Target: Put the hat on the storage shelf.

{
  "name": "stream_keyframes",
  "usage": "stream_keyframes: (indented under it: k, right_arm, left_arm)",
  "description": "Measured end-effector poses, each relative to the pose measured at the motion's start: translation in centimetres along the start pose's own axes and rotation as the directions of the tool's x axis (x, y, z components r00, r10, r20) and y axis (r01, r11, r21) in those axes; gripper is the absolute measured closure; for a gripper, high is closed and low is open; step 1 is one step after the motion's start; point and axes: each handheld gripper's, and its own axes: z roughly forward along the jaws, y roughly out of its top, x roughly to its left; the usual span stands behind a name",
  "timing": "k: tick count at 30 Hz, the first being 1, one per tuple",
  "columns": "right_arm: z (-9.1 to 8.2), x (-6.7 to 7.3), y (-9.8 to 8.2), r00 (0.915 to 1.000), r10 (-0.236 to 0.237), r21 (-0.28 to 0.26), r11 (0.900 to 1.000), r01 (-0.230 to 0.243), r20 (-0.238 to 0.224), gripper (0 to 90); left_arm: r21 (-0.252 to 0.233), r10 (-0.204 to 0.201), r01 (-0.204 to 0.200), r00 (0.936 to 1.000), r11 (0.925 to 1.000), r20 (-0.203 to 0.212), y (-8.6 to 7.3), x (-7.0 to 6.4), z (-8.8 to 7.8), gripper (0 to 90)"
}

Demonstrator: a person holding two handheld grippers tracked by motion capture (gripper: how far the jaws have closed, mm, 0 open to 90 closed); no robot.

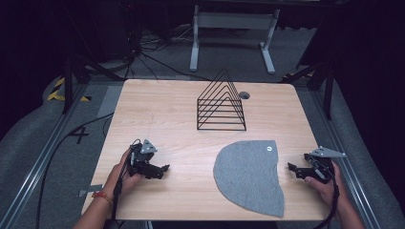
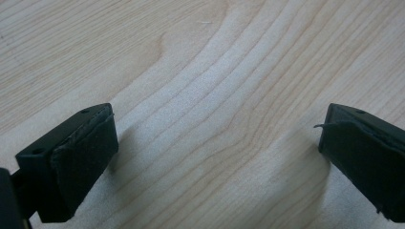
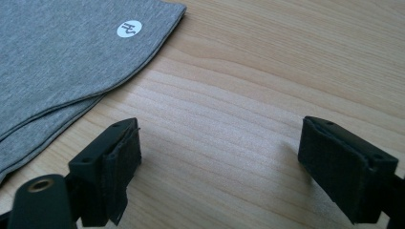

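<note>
Both my grippers rest low over the wooden table (image 1: 157, 100), jaws spread wide with nothing between them. My left gripper (image 1: 162, 170) sits near the table's left front, well apart from the cloth; its own view shows bare wood grain between the pads. My right gripper (image 1: 292, 168) points toward the grey folded cloth (image 1: 250, 174), just beside its right edge but not touching it.

The cloth lies flat on the right front of the table, rounded on its left side, with a small white round label (image 3: 129, 28) near its far corner. The right gripper view shows at least two layers stacked at the near edge.

Risks, as I judge them: closing on that edge could catch the upper layer alone, so the fold would open as I lift. A jaw driven too low would scrape the table and push the cloth away in wrinkles. With my left gripper so distant, a one-sided lift would let the cloth droop and drag.

The black wire file rack (image 1: 221, 102) stands upright behind the cloth, near a grey cable grommet (image 1: 244, 95). Its slots hold nothing.
</note>
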Motion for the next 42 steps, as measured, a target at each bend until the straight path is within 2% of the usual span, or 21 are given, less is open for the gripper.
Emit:
stream_keyframes:
  k: [7, 13, 15, 16, 17, 18, 20, 23, 24, 26, 27, 31, 32, 33, 34, 35, 36, 38, 39, 41, 42]
  right_arm:
    - [0.0, 0.0, 0.0, 1.0000, 0.000, 0.000, 1.000, 0.000, 0.000, 14.9]
    - [-0.1, -0.1, 0.1, 0.9999, -0.012, 0.005, 1.000, 0.012, -0.010, 16.7]
    - [-0.3, 0.0, 0.2, 0.9990, -0.039, 0.010, 0.999, 0.039, -0.021, 22.5]
    - [-0.5, 0.2, 0.3, 0.9981, -0.057, 0.002, 0.998, 0.057, -0.025, 25.7]
    - [-0.8, 0.4, 0.6, 0.9969, -0.059, -0.018, 0.998, 0.059, -0.051, 27.2]
    - [-1.2, 0.7, 1.0, 0.9934, -0.078, -0.040, 0.996, 0.075, -0.084, 29.0]
    - [-2.0, 2.0, 1.9, 0.9852, -0.129, -0.079, 0.990, 0.121, -0.112, 34.3]
    - [-2.3, 4.6, 2.8, 0.9581, -0.223, -0.089, 0.974, 0.210, -0.179, 44.2]
    - [-2.2, 5.4, 2.9, 0.9433, -0.255, -0.085, 0.967, 0.242, -0.212, 48.9]
    - [-1.7, 7.1, 3.0, 0.9075, -0.317, -0.056, 0.948, 0.314, -0.276, 56.2]
    - [-1.5, 7.9, 3.0, 0.8904, -0.341, -0.040, 0.938, 0.346, -0.301, 59.0]
    - [-1.0, 10.5, 2.8, 0.8055, -0.425, -0.019, 0.888, 0.459, -0.413, 69.7]
    - [-0.9, 11.2, 2.7, 0.7783, -0.447, -0.020, 0.872, 0.489, -0.441, 71.6]
    - [-0.8, 11.7, 2.7, 0.7650, -0.455, -0.016, 0.863, 0.504, -0.455, 72.4]
    - [-0.6, 12.3, 2.6, 0.7481, -0.468, -0.009, 0.851, 0.526, -0.471, 72.4]
    - [-0.5, 12.9, 2.6, 0.7363, -0.479, -0.008, 0.840, 0.542, -0.477, 73.3]
    - [-0.3, 13.4, 2.7, 0.7346, -0.475, -0.010, 0.843, 0.538, -0.484, 73.3]
    - [0.0, 14.2, 3.0, 0.7228, -0.486, -0.021, 0.836, 0.548, -0.491, 73.3]
    - [0.2, 14.6, 3.1, 0.7263, -0.480, -0.016, 0.839, 0.544, -0.492, 73.0]
    - [0.7, 15.6, 3.4, 0.7412, -0.458, -0.015, 0.855, 0.519, -0.490, 71.8]
    - [0.9, 16.1, 3.5, 0.7429, -0.459, -0.019, 0.856, 0.516, -0.488, 70.9]
  left_arm:
    - [0.006, 0.021, -0.021, 0.9997, 0.9998, 0.010, -0.1, 0.2, -0.2, 0.0]
    - [0.016, 0.006, -0.006, 1.0000, 0.9999, 0.007, -0.3, -0.4, -0.4, 0.3]
    - [0.021, 0.011, -0.011, 0.9999, 0.9997, 0.009, -0.2, -0.6, -0.5, 1.4]
    - [0.014, 0.028, -0.028, 0.9995, 0.9995, 0.012, -0.2, -0.6, -0.5, 2.5]
    - [0.021, 0.040, -0.041, 0.9987, 0.9989, 0.031, -0.1, -0.7, -0.6, 4.8]
    - [0.021, 0.051, -0.052, 0.9977, 0.9984, 0.045, -0.1, -0.7, -0.7, 7.9]
    - [0.015, 0.061, -0.062, 0.9967, 0.9980, 0.054, -0.1, -0.6, -0.7, 8.6]
    - [0.016, 0.059, -0.060, 0.9968, 0.9981, 0.055, -0.1, -0.5, -0.7, 10.3]
    - [0.011, 0.055, -0.055, 0.9969, 0.9984, 0.056, -0.1, -0.6, -0.7, 10.6]
    - [0.009, 0.070, -0.071, 0.9959, 0.9974, 0.058, -0.1, -0.6, -0.8, 13.3]
    - [0.007, 0.062, -0.062, 0.9964, 0.9980, 0.058, -0.2, -0.7, -0.9, 14.8]
    - [0.006, 0.072, -0.072, 0.9951, 0.9974, 0.067, -0.3, -0.8, -1.0, 17.5]
    - [0.006, 0.075, -0.076, 0.9950, 0.9971, 0.066, -0.2, -0.8, -1.0, 17.7]
    - [-0.002, 0.077, -0.077, 0.9950, 0.9971, 0.064, -0.2, -0.9, -0.9, 18.4]
    - [-0.002, 0.071, -0.071, 0.9949, 0.9975, 0.073, -0.2, -1.0, -0.9, 18.8]
    - [-0.001, 0.079, -0.079, 0.9942, 0.9969, 0.073, -0.1, -1.1, -0.9, 19.1]
    - [0.003, 0.076, -0.077, 0.9941, 0.9970, 0.077, -0.1, -1.2, -0.9, 19.4]
    - [0.004, 0.080, -0.080, 0.9933, 0.9967, 0.083, 0.0, -1.3, -0.9, 20.0]
    - [0.001, 0.089, -0.090, 0.9914, 0.9960, 0.096, 0.1, -1.3, -0.8, 21.1]
    - [-0.007, 0.080, -0.080, 0.9911, 0.9968, 0.107, 0.4, -1.5, -0.8, 23.2]
    - [-0.016, 0.078, -0.077, 0.9895, 0.9969, 0.122, 0.7, -1.8, -0.8, 22.9]
